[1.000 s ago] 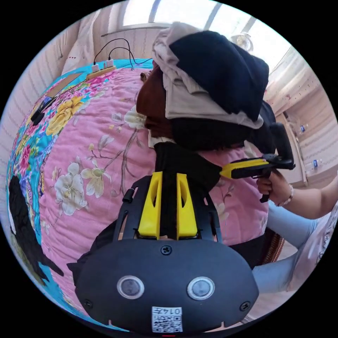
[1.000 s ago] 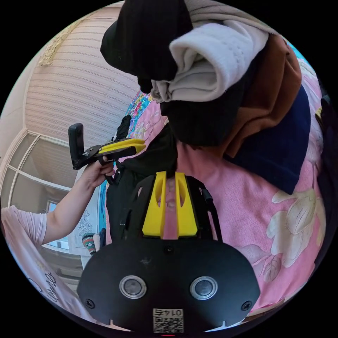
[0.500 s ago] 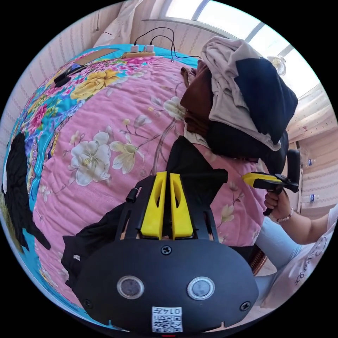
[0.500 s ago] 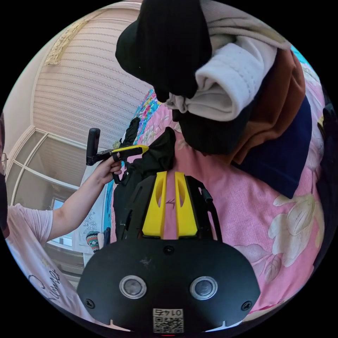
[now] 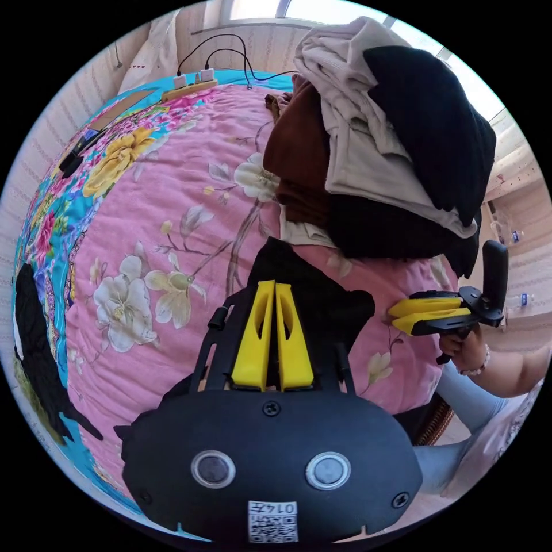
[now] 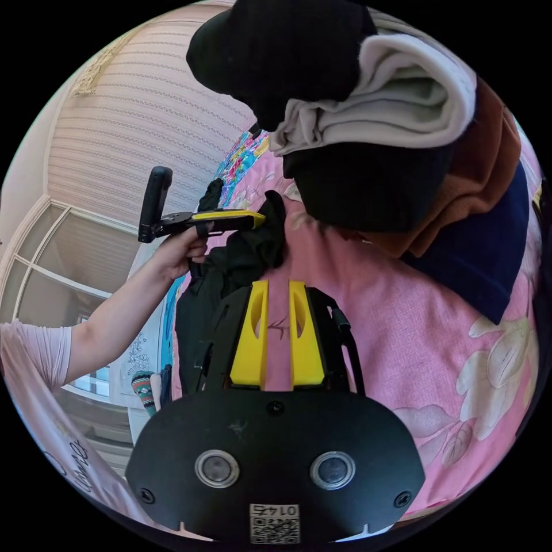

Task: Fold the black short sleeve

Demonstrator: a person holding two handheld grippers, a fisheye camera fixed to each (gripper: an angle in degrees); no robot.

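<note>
Pink quilted bedding (image 5: pixel 172 190) with a printed pattern of cream blossoms and thin brown stems covers the work surface; a turquoise floral border runs along its far edge. Ribbed, pale striped wall panelling (image 6: pixel 132 138) stands behind it, and a power strip (image 5: pixel 190 86) with two white plugs and black cables lies at the bed's far edge.

A heaped pile of clothes (image 5: pixel 379 149) sits on the bedding: a black ribbed knit on top, a soft cream fleece layer folded into a thick roll below it, then rust-brown fabric and a dark navy piece at the base.

The black short sleeve (image 5: pixel 322 299) lies bunched and creased on the pink fabric at the foot of this pile, its matte cloth gathered into a rough ridge and trailing back under the left tool.

The left gripper (image 5: pixel 275 286) has flat yellow tapered jaws with slotted cut-outs; they are brought together with only a narrow slit between them, clamped on a fold of the black garment. In the right gripper view the same tool (image 6: pixel 253 218) is seen side-on, held by a hand (image 6: pixel 181 256), its tips meeting the dark cloth.

The right gripper (image 6: pixel 279 284) has its jaws apart, with bare pink bedding visible in the gap and nothing held. In the left gripper view it (image 5: pixel 399 315) sits just beside the garment, not touching it.
</note>
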